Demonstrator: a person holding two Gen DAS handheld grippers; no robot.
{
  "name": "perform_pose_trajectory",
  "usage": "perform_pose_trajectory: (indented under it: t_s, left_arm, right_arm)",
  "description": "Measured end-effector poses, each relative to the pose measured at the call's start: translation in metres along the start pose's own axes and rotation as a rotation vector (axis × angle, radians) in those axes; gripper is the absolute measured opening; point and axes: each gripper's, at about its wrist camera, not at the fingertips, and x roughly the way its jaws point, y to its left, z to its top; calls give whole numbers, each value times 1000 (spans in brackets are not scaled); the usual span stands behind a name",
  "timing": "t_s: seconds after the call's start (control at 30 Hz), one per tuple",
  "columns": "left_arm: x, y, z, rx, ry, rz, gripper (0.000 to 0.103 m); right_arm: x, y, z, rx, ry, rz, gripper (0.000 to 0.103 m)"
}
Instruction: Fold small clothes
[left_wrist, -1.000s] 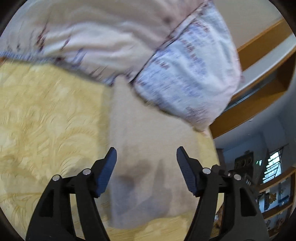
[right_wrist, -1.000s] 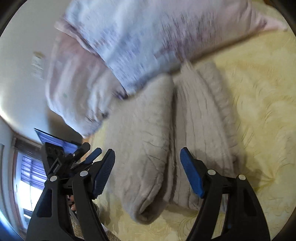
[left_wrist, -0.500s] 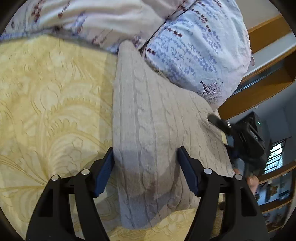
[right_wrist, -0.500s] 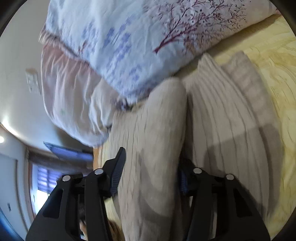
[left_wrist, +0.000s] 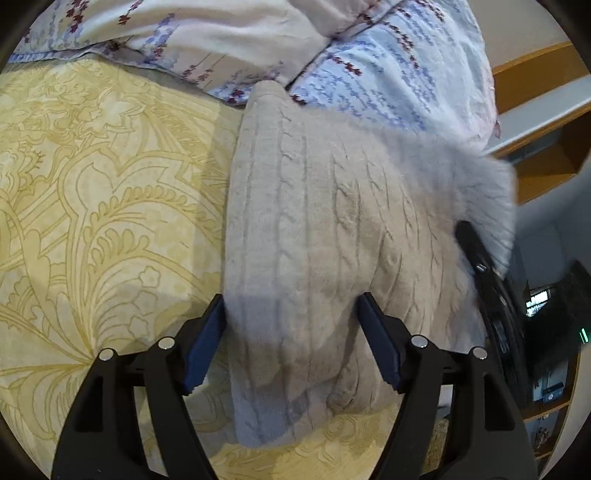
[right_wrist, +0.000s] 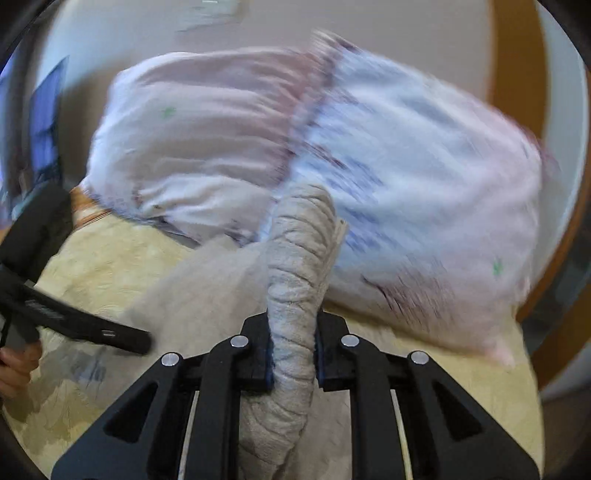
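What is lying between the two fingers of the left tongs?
In the left wrist view, the beige knitted garment lies between the opening left tongs, on the yellow bedcover.

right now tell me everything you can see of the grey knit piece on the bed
The grey knit garment is soft cable-knit wool by its look, lying lengthwise on the yellow patterned bedspread, its far end against the floral pillow. The right tool is closing on a bunched, lifted fold. The left tool straddles the near part, opening.

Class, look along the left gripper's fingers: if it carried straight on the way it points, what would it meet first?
Most likely the beige knitted garment, which already lies between the opening fingers of the left gripper. Beyond it sits the floral pillow, though depth is hard to judge.
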Motion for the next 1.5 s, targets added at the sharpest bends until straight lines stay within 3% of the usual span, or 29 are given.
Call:
perform_pose_trajectory:
  t_s: [0.27,0.33,0.4,0.47,0.57,0.63,0.7,0.8,0.97,1.03,1.1,1.13,1.2,1.3,1.5]
  left_arm:
    - [7,-22,-11,92,34,-25,72]
    - [12,-26,-13,102,48,-21,72]
    - [17,-28,-16,107,66,-16,72]
    - [17,-27,-18,105,73,-19,72]
    - [11,-24,-21,105,67,-36,72]
    - [7,-21,-24,91,63,-58,72]
    - [4,-17,-28,74,63,-79,71]
    - [4,-15,-35,62,68,-92,67]
    - [7,-15,-44,48,77,-86,58]
    - [8,-13,-47,39,84,-93,48]
    - [10,-13,-49,32,92,-110,33]
    - [11,-13,-50,33,94,-105,26]
    - [10,-12,-52,36,90,-109,18]
    - [0,-12,-56,45,72,-140,15]
    - [5,-10,-68,42,97,-141,14]
  right_arm:
    - [1,-64,-21,223,33,-15,16]
    - [17,-78,-31,287,98,-27,16]
    - [41,-92,-47,369,222,-23,19]
    - [44,-103,-57,435,259,-46,38]
    - [8,-122,-64,547,167,-72,63]
    - [-23,-134,-74,636,106,-18,67]
    - [-39,-136,-86,689,104,63,67]
    - [-57,-124,-106,704,120,154,66]
    - [-70,-97,-124,664,133,205,57]
    - [-66,-87,-128,639,155,198,53]
    - [-59,-81,-133,624,181,195,31]
    - [-57,-79,-134,620,190,184,15]
    - [-64,-80,-131,622,144,171,12]
    - [-86,-86,-125,622,57,150,10]
    - [-66,-86,-149,615,199,67,9]
